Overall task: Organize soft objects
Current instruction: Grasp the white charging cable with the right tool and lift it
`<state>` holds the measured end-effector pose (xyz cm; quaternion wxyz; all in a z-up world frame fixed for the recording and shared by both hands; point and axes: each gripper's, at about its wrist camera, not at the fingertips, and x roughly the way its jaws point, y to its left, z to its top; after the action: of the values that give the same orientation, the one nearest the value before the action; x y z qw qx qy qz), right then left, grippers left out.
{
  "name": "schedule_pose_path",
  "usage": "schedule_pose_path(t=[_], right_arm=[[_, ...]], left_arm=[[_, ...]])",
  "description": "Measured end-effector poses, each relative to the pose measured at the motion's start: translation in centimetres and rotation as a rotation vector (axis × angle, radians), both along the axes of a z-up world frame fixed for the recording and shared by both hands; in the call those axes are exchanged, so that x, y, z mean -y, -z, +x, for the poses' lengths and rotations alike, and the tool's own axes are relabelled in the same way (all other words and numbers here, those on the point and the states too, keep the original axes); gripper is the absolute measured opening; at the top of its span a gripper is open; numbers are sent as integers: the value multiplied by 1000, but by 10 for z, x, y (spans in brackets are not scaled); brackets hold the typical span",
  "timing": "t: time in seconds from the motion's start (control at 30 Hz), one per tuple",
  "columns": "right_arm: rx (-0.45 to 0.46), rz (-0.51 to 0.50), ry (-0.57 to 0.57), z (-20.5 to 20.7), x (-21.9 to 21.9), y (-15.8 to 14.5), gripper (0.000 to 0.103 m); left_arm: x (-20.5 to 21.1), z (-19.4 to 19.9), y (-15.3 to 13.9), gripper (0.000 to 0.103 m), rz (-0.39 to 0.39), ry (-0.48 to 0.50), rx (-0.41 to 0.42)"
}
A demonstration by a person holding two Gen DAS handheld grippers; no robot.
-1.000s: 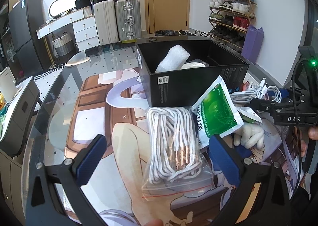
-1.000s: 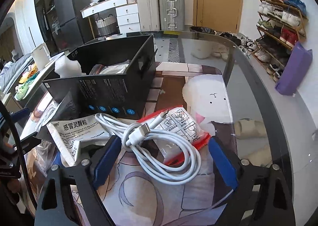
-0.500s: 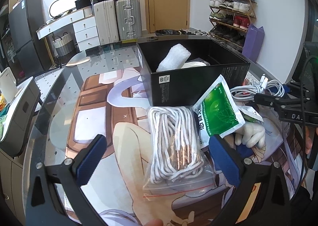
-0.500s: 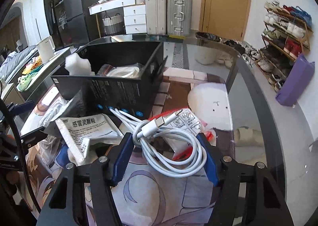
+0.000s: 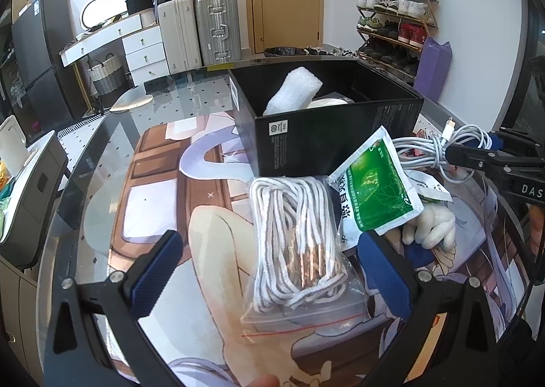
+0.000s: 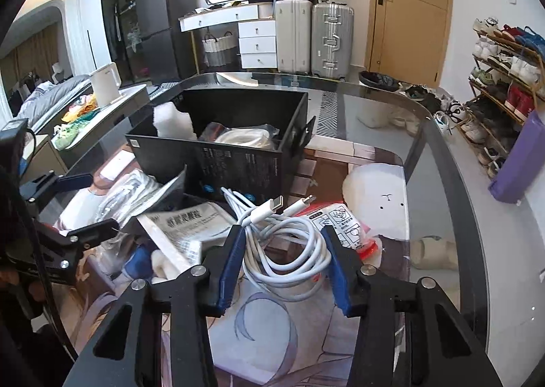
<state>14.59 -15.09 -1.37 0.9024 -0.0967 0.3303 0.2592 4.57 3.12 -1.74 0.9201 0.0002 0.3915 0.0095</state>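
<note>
1. Our right gripper point(image 6: 282, 264) jaws are closing on the white cable point(image 6: 286, 244), just in front of the black box point(image 6: 238, 162).
2. Our left gripper point(image 5: 269, 268) jaws gape wide around the bagged laces point(image 5: 296, 240), unheld, lengthwise toward the box.

White charging cable point(image 6: 286, 244): loosely coiled, connectors pointing toward the box, lying between the pads of the right gripper, partly over a red-and-white sachet point(image 6: 344, 225). Black open-topped box point(image 5: 327, 135) upright on the glass table; inside, a white foam roll point(image 5: 294, 92) leaning on the wall and a pale coiled item in plastic point(image 6: 247, 136). Clear zip bag of white laces with copper tips point(image 5: 299, 251) flat in front of box. Green-and-white sachet point(image 5: 378, 189) tilted against box, overlapping the bag. Grey printed packet point(image 6: 190, 227) beside cable.
</note>
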Motion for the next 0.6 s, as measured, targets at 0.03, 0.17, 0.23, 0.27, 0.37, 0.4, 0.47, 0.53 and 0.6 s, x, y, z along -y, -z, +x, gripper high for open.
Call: schedule_pose_path(t=[0.03, 0.17, 0.23, 0.27, 0.37, 0.4, 0.47, 0.53, 0.6], right_arm=[[-3, -4, -13, -1, -1, 1, 44], [-37, -11, -87, -4, -6, 5, 44], [-27, -25, -101, -6, -11, 8, 44], [-27, -21, -98, -6, -12, 10, 44], [-52, -15, -90, 0, -14, 18, 44], [-71, 5, -92, 4, -13, 21, 44], [-110, 30, -83, 11, -13, 28, 44], [-138, 51, -79, 16, -13, 33, 44], [-165, 66, -74, 20, -13, 36, 44]], left_arm=[[1, 0, 1, 103, 1, 0, 0], [1, 0, 1, 103, 0, 0, -1], [1, 0, 1, 103, -1, 0, -2], [1, 0, 1, 103, 0, 1, -2], [2, 0, 2, 103, 0, 5, -4], [2, 0, 2, 103, -5, 7, -5], [3, 1, 4, 103, -9, 11, -8], [4, 0, 5, 103, -6, 13, -12], [4, 0, 5, 103, -10, 14, -15]])
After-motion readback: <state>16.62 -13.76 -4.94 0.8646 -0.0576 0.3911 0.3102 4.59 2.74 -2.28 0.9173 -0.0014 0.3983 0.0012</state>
